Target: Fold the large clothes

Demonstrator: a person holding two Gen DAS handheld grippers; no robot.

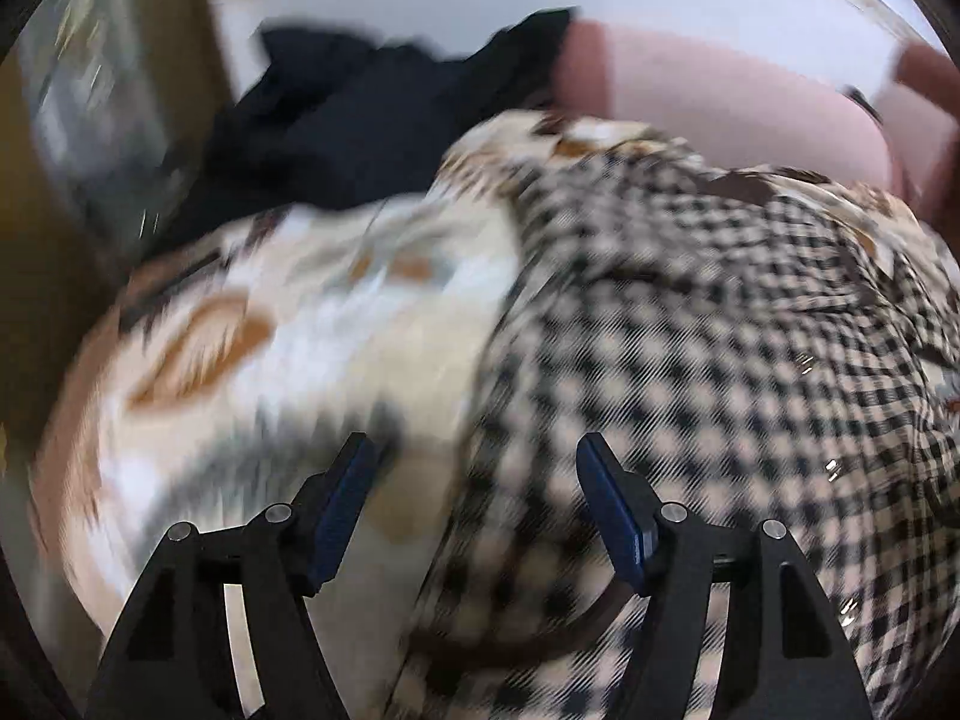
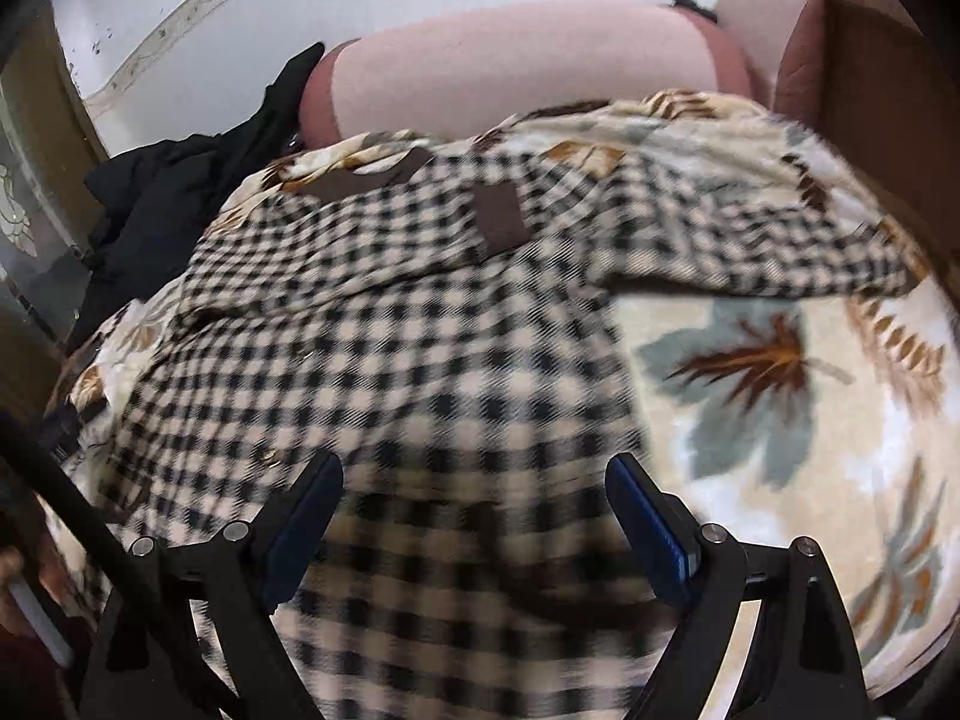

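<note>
**Both grippers open over the checked garment**

On the leaf-print blanket (image 2: 750,372) lies your checked garment (image 2: 420,324), spread out with its brown-patched upper part (image 2: 501,219) at the far end, near the pink cushion (image 2: 516,60). Your right gripper (image 2: 474,480) hangs over the near end of the checked garment, fingers apart, with nothing pinched between them. Your left gripper (image 1: 474,456) sits over the garment's left edge, where check meets blanket (image 1: 288,324); its fingers also stand apart, and no cloth is clamped. That view is blurred, so you cannot tell whether the pads (image 1: 612,504) brush the fabric. Beyond the garment's far left corner a heap of dark clothing (image 1: 360,126) lies beside the cushion.
</note>
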